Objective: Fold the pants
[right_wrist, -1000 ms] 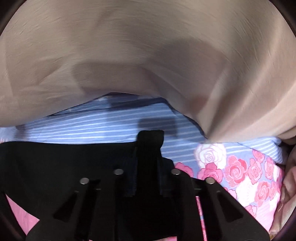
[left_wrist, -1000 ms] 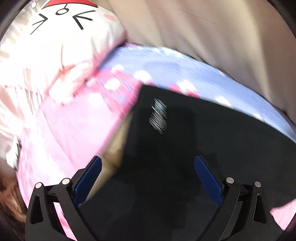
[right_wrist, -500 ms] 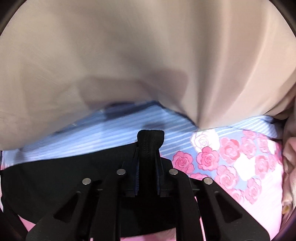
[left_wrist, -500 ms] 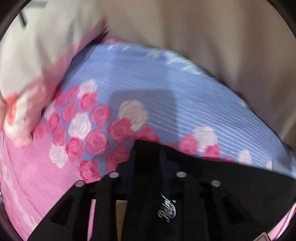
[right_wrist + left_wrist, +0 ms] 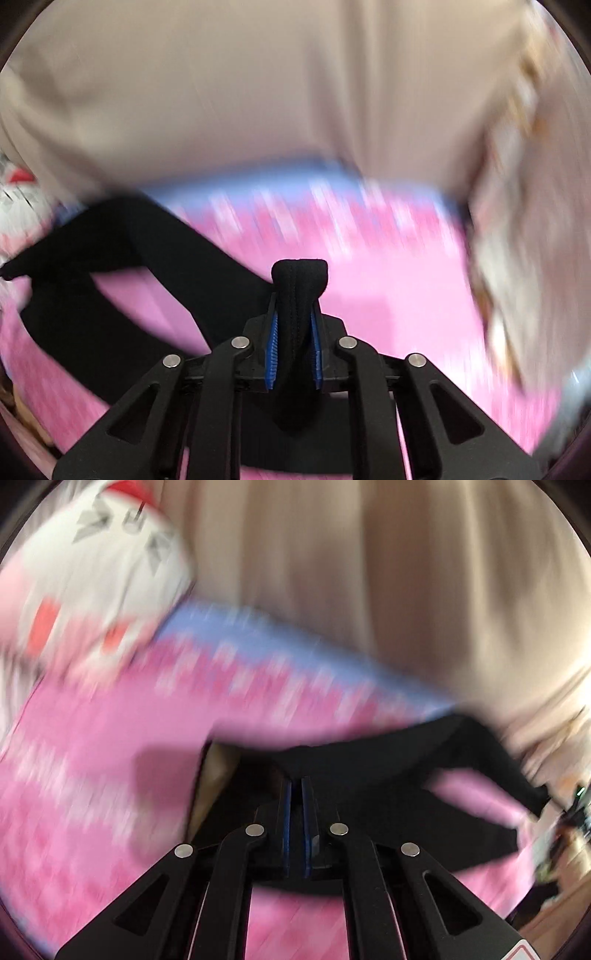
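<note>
The black pants (image 5: pixel 424 775) hang lifted over the pink bedspread (image 5: pixel 110 775), stretched between both grippers. My left gripper (image 5: pixel 297 786) is shut on one edge of the pants; the blue pads (image 5: pixel 286 823) are pressed together with black cloth at their tips. My right gripper (image 5: pixel 295 325) is shut on a folded hem of the pants (image 5: pixel 299 280), which sticks up between its blue pads (image 5: pixel 272 350). From there the black cloth (image 5: pixel 129 251) runs off to the left. Both views are blurred by motion.
The bedspread (image 5: pixel 388 288) is pink with roses and a blue striped band at the far side. A beige curtain (image 5: pixel 240 92) hangs behind the bed. A white cartoon-face pillow (image 5: pixel 99 561) lies at the far left. Cluttered items show at the right edge (image 5: pixel 569 812).
My left gripper closed on the pants edge. Both grippers then lifted and pulled back, and the pants came up off the bed. The right gripper stayed shut on the hem.
</note>
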The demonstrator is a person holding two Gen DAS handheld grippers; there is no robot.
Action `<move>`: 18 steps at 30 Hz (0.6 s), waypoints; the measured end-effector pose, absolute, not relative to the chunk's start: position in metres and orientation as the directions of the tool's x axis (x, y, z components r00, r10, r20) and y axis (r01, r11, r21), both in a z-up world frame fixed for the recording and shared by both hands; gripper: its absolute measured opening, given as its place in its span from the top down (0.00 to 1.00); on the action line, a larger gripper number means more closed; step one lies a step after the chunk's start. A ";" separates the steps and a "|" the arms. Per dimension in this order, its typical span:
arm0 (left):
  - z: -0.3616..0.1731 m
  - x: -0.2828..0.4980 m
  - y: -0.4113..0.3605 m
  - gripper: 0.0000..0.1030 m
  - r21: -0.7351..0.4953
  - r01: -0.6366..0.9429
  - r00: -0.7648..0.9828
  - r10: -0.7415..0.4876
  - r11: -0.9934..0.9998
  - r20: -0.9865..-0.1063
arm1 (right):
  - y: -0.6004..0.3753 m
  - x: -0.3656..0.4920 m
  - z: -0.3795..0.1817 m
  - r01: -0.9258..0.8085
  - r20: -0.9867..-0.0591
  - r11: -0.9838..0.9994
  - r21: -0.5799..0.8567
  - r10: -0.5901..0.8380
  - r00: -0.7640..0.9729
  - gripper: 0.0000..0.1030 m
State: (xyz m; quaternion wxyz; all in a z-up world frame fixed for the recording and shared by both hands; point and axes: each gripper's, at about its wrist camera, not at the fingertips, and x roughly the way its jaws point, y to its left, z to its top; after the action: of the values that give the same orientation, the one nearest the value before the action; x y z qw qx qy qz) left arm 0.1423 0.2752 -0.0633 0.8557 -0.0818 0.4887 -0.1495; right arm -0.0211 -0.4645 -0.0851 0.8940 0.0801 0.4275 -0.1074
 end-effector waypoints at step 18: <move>-0.152 0.150 0.274 0.36 -0.506 -0.197 0.389 -0.406 0.840 -0.827 | -0.490 -0.111 -0.088 0.690 -0.722 0.686 0.234 -0.353 0.595 0.29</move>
State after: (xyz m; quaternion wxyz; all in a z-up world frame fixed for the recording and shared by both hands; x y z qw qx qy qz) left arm 0.1495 0.2736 -0.1516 0.7868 -0.2748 0.5486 -0.0667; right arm -0.1111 -0.4901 -0.0877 0.8562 0.2541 0.3312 -0.3044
